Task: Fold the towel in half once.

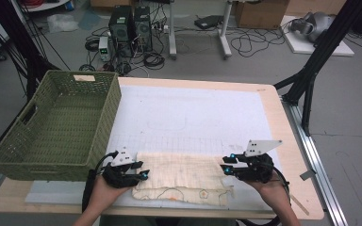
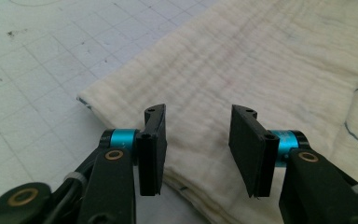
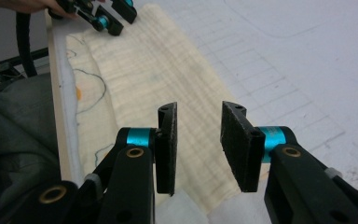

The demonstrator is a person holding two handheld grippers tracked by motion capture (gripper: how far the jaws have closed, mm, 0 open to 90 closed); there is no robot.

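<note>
High view first: a cream, crinkled muslin cloth (image 1: 181,176), folded into a long strip with thin dark stitching and a small orange mark along its near edge, lies flat at the near edge of a white gridded mat (image 1: 193,117) that covers a light wooden table (image 1: 292,188). At the cloth's left end sits the left gripper (image 1: 143,175), a black two-jaw tool with blue collars and a grey three-cornered plate on top, held in the person's left hand (image 1: 106,183); at the right end sits the right gripper (image 1: 224,165) of the same build, held in the right hand (image 1: 268,186). A large olive-green woven basket (image 1: 56,122) with a handle slot stands on the table's far left, just beside the cloth's left end. Left gripper view shows the two black padded jaws standing apart above the cloth's folded corner (image 2: 242,70), with layered edges visible beneath them and nothing pressed between the pads. Right gripper view shows its jaws likewise parted over the other end of the cloth (image 3: 154,70), the fabric running away towards the far gripper (image 3: 103,16) at the top left; the pads grip nothing. Beyond the table, computer towers (image 1: 131,23) and loose cables lie on the grey floor.
</note>
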